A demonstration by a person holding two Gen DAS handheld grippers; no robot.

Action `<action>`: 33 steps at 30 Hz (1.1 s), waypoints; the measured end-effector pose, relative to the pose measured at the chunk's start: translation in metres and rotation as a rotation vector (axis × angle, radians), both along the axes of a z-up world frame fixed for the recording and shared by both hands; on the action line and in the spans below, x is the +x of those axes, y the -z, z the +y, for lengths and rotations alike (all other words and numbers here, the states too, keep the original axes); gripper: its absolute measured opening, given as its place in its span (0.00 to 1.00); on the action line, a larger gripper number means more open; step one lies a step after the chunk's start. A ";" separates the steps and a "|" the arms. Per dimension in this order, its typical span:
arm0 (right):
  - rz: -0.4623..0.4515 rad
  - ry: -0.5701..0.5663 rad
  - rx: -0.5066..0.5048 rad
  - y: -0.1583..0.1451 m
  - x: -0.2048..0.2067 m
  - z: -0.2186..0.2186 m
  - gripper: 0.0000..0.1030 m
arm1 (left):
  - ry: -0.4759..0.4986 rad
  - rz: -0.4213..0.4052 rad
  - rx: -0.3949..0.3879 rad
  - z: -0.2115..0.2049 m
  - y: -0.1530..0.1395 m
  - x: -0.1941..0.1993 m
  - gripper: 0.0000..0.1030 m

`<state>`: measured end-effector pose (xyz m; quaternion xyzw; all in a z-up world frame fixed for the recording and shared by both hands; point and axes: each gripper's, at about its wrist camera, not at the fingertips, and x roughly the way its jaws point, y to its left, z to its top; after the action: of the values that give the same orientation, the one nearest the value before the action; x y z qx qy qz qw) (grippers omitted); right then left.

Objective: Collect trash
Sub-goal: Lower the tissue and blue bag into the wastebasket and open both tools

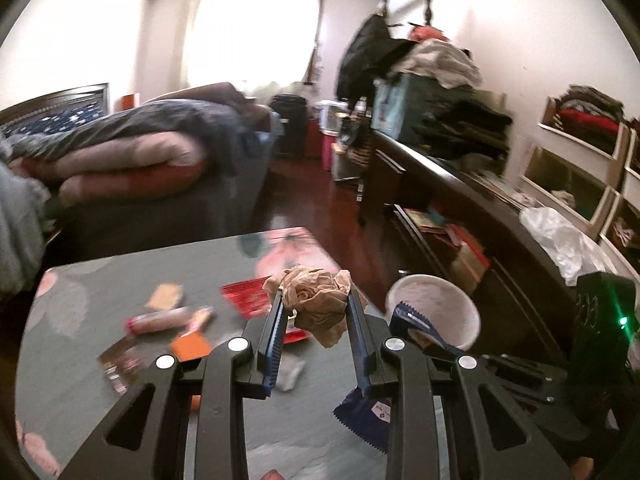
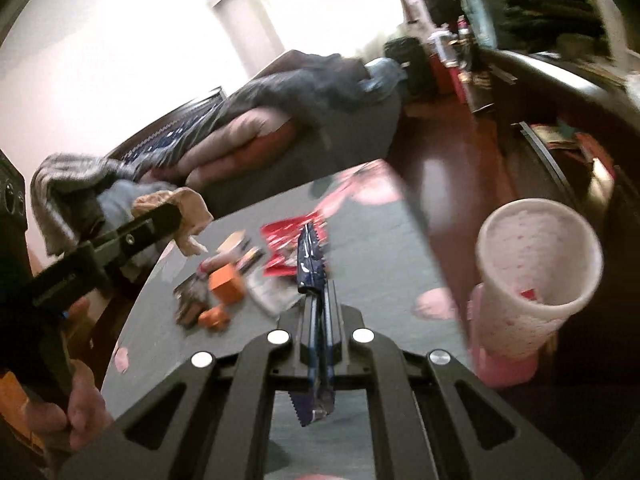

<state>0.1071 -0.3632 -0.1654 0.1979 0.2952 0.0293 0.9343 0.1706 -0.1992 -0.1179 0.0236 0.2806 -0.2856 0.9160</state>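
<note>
My left gripper (image 1: 314,300) is shut on a crumpled brown paper ball (image 1: 316,300) and holds it above the grey table (image 1: 100,280). It also shows in the right wrist view (image 2: 188,208). My right gripper (image 2: 318,292) is shut on a dark blue wrapper (image 2: 310,256), which also shows in the left wrist view (image 1: 412,316), next to the white bin (image 1: 436,304). The white bin (image 2: 540,264) stands off the table's right edge. Several wrappers lie on the table: a red packet (image 1: 248,296), a pink tube (image 1: 160,320), an orange box (image 2: 226,286).
A bed with piled bedding (image 1: 140,152) is behind the table. A dark dresser (image 1: 460,184) with stacked clothes runs along the right wall. A white plastic bag (image 1: 560,240) lies on it. Red-brown floor (image 1: 320,208) lies between the table and the dresser.
</note>
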 end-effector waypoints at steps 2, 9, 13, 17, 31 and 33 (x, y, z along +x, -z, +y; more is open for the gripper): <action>-0.020 0.038 -0.007 -0.005 -0.006 -0.019 0.05 | 0.032 0.004 0.000 -0.016 0.000 0.001 0.28; -0.050 0.208 -0.040 -0.007 -0.014 -0.089 0.05 | 0.175 0.006 -0.002 -0.093 0.000 0.014 0.28; -0.012 0.301 -0.055 0.010 -0.005 -0.131 0.05 | 0.244 0.031 -0.005 -0.136 0.008 0.024 0.28; 0.050 0.365 -0.067 0.037 0.014 -0.166 0.05 | 0.296 0.080 0.010 -0.183 0.028 0.041 0.28; 0.165 0.466 -0.054 0.122 0.059 -0.233 0.29 | 0.274 0.198 0.162 -0.278 0.107 0.106 0.83; 0.168 0.469 -0.059 0.121 0.059 -0.232 0.31 | 0.269 0.195 0.144 -0.275 0.104 0.106 0.87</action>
<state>0.1660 -0.5949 -0.2867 0.2354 0.3184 -0.2134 0.8931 0.2765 -0.4741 -0.2215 0.0987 0.3823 -0.3854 0.8340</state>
